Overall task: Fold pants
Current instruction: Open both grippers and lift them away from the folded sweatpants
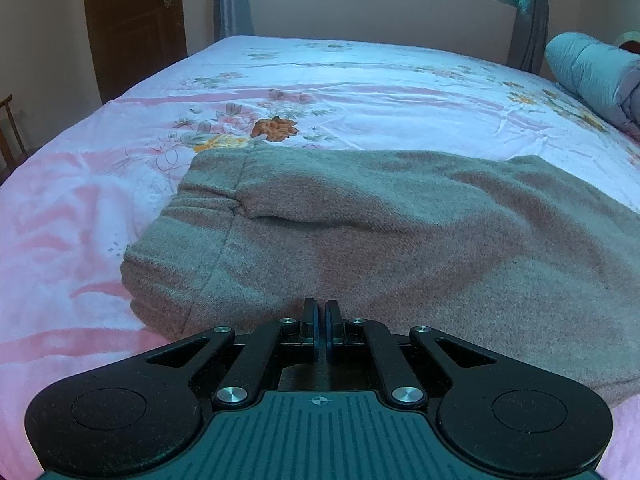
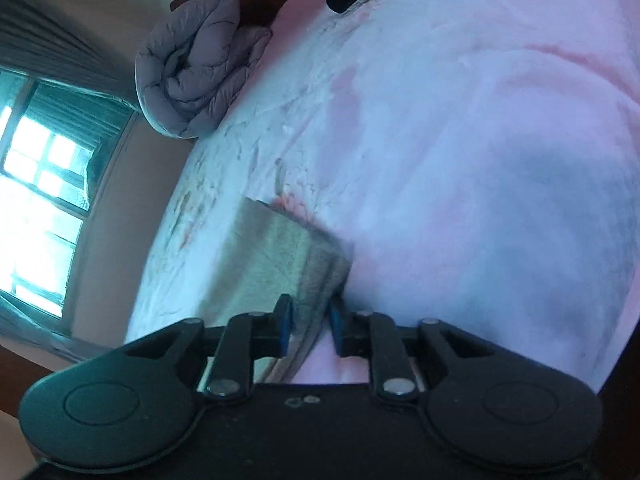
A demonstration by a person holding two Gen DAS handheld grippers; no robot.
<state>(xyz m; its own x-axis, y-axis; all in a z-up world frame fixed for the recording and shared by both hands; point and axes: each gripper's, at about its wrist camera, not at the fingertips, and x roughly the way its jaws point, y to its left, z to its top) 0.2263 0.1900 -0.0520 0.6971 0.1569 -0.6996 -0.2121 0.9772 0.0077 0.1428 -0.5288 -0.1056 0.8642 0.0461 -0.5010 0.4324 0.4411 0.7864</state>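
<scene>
Grey-brown knit pants (image 1: 360,232) lie folded on the bed, waistband end at the left, filling the middle of the left wrist view. My left gripper (image 1: 321,312) rests low on the near part of the pants with its jaws shut and nothing seen between them. In the tilted right wrist view, my right gripper (image 2: 310,316) is closed on a thick folded edge of the pants (image 2: 276,256), which runs between its blue pads (image 2: 285,320).
The bed has a white and pink floral sheet (image 1: 360,80). A rolled grey quilt (image 1: 592,72) lies at its far right, also in the right wrist view (image 2: 196,64). A wooden door (image 1: 136,24) and a curtained window (image 2: 40,168) stand behind.
</scene>
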